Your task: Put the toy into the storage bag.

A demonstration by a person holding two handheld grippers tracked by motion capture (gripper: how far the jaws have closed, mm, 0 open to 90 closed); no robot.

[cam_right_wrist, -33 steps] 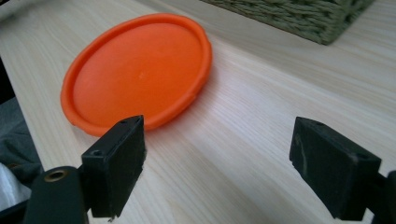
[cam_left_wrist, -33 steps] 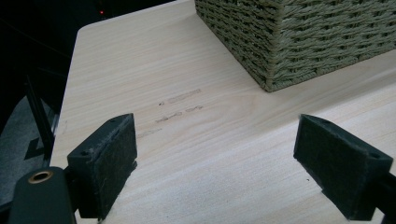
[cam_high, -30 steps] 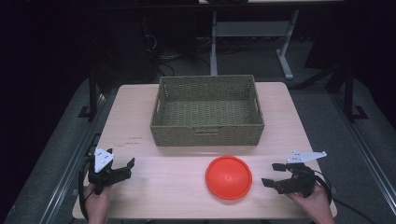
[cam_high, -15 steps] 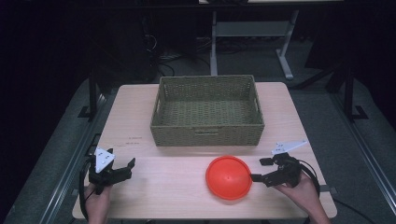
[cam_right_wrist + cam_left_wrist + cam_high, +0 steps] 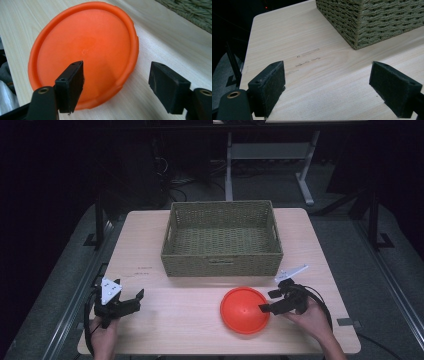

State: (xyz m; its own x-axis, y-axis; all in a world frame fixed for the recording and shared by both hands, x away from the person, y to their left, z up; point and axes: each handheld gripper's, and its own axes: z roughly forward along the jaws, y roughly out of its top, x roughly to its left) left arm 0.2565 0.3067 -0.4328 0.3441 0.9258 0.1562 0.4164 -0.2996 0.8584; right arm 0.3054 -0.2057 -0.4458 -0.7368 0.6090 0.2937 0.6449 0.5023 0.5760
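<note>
Pale wood grain runs across the counter, and at its left edge the left tool hovers low with its jaws spread wide and nothing between them – in the left gripper view the pads frame only bare board and a corner of the woven basket. That basket stands at the middle back, with nothing visible inside. Just in front of it, toward the right, the orange disc lies flat, dome side up, its rolled rim on the counter. The right tool sits at the disc's right edge; its jaws have just been closing, yet they are not pressing on anything – in the right gripper view one pad hangs over the dome while the other stands beyond the rim. The disc looks like light, thin, smooth plastic, likely springy and slick, so the rolled rim seems the place to pinch, one jaw above, one below.
</note>
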